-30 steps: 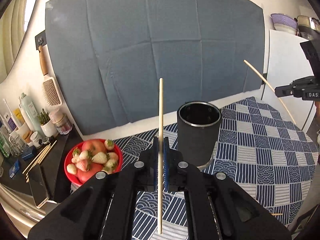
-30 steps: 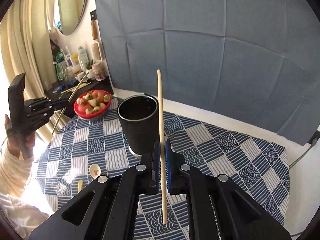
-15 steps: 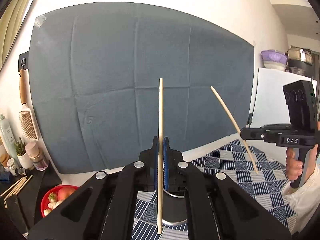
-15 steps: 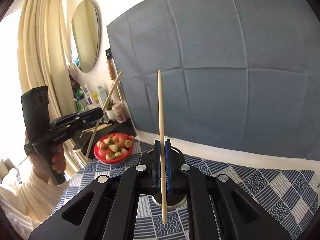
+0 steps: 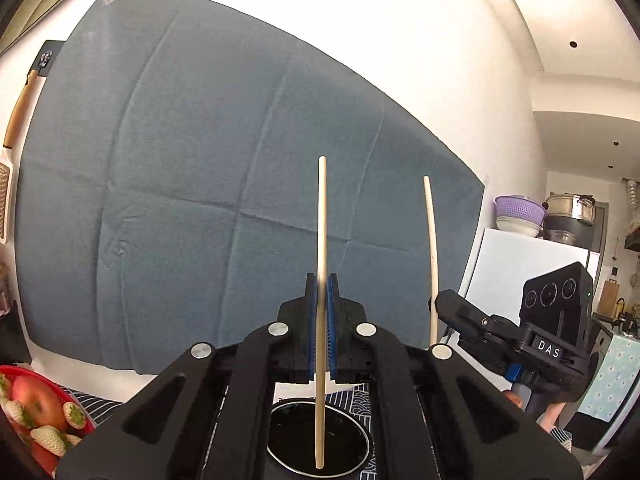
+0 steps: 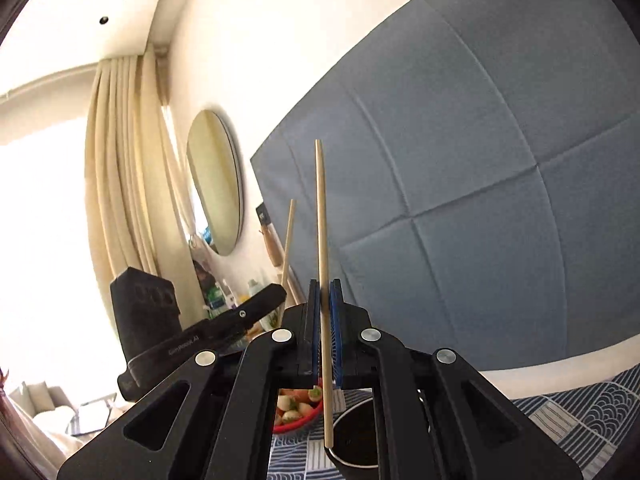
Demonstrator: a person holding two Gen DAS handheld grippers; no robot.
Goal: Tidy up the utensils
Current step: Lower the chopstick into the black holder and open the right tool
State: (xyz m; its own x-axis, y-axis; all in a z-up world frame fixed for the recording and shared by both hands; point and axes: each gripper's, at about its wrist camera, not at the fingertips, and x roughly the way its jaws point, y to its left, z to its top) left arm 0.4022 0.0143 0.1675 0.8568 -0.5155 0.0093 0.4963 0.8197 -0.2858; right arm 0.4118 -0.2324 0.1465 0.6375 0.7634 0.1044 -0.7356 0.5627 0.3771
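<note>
Nearest us, our left gripper clamps its blue-padded jaws on a pale wooden chopstick, held upright with its lower tip over the mouth of the black cylindrical holder. Our right gripper pinches a second pale wooden chopstick, its tip at the holder's rim. Beyond sit the red bowl of strawberries on the blue patterned surface, then the grey-blue backdrop cloth.

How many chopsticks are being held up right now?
2. One chopstick is pinched upright in the left gripper above the black holder; the other chopstick is in the right gripper.
</note>
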